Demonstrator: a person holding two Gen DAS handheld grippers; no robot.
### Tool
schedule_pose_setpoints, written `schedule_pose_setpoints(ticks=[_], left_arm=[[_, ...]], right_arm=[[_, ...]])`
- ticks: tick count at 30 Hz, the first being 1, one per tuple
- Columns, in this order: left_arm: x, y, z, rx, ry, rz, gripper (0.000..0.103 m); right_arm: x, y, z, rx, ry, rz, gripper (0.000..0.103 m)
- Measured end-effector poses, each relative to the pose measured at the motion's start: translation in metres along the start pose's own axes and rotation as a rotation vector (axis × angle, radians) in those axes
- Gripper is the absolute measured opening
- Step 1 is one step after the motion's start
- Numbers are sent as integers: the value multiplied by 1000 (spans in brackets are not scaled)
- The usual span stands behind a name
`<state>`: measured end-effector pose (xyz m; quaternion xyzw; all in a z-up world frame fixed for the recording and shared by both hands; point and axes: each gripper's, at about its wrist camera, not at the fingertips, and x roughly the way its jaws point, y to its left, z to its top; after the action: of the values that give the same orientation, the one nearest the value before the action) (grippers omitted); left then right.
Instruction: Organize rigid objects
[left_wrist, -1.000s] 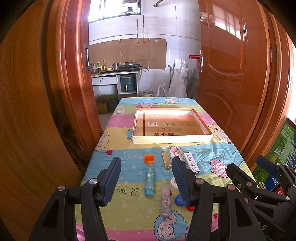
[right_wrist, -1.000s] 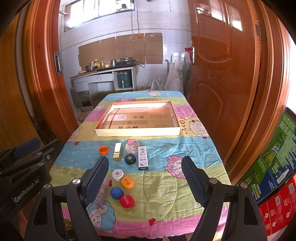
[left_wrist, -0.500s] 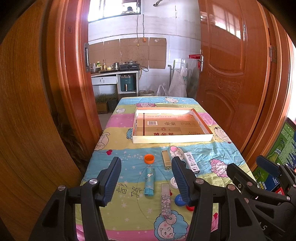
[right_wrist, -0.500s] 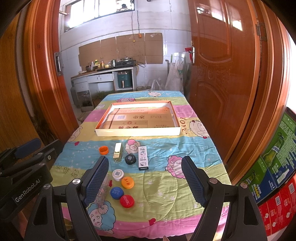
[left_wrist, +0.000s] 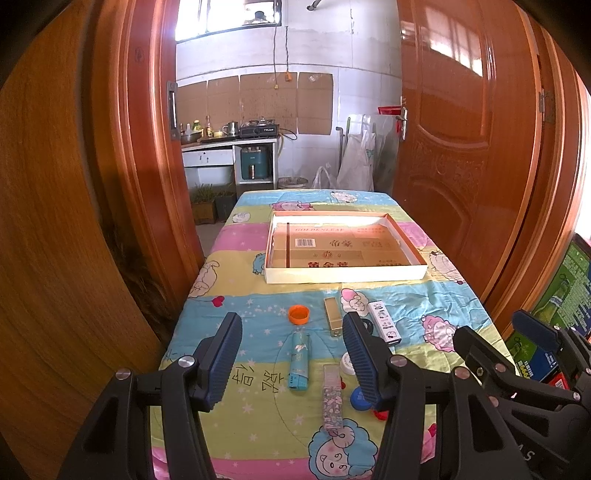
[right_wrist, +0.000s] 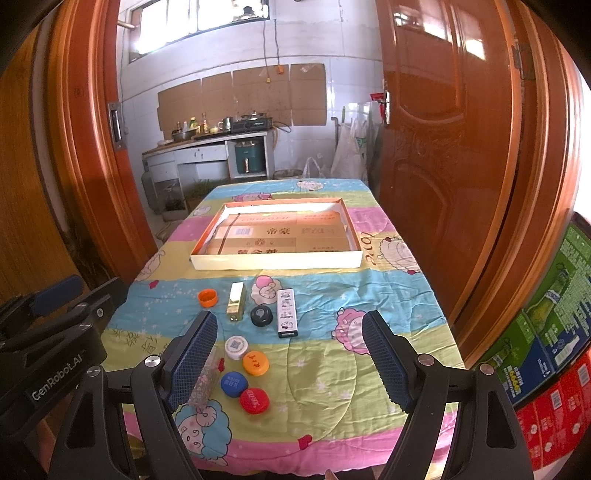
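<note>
**Grippers Above Near Table Edge**

Left gripper (left_wrist: 291, 354) and right gripper (right_wrist: 290, 354): jaws spread wide, holding nothing. Caps (right_wrist: 255, 362) and lighters (left_wrist: 299, 364) lie beyond on the tablecloth (right_wrist: 369, 295). Bare cloth to their right. Farther, the tray (right_wrist: 275, 260) holds only flat cardboard.

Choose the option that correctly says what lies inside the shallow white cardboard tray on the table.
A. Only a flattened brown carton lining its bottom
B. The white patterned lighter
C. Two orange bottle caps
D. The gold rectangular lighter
A: the shallow white cardboard tray shows only a flattened brown carton on its bottom, while the caps and lighters all lie on the cloth in front of it.
</note>
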<state>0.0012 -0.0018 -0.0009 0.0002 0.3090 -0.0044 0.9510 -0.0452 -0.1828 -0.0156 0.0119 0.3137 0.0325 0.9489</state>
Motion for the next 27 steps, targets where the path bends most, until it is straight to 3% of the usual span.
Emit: schedule_pose_setpoints(ticks=[11,18,27], left_arm=[[32,16,-11,-30,60,5,57],[74,24,-29,-44,153,-7,57],[126,7,-40,3,274,-36,57]], right_arm=[[26,-6,-7,15,47,-2,82],[63,-16,-13,27,118,12,82],[119,-27,-18,38,228,38,82]])
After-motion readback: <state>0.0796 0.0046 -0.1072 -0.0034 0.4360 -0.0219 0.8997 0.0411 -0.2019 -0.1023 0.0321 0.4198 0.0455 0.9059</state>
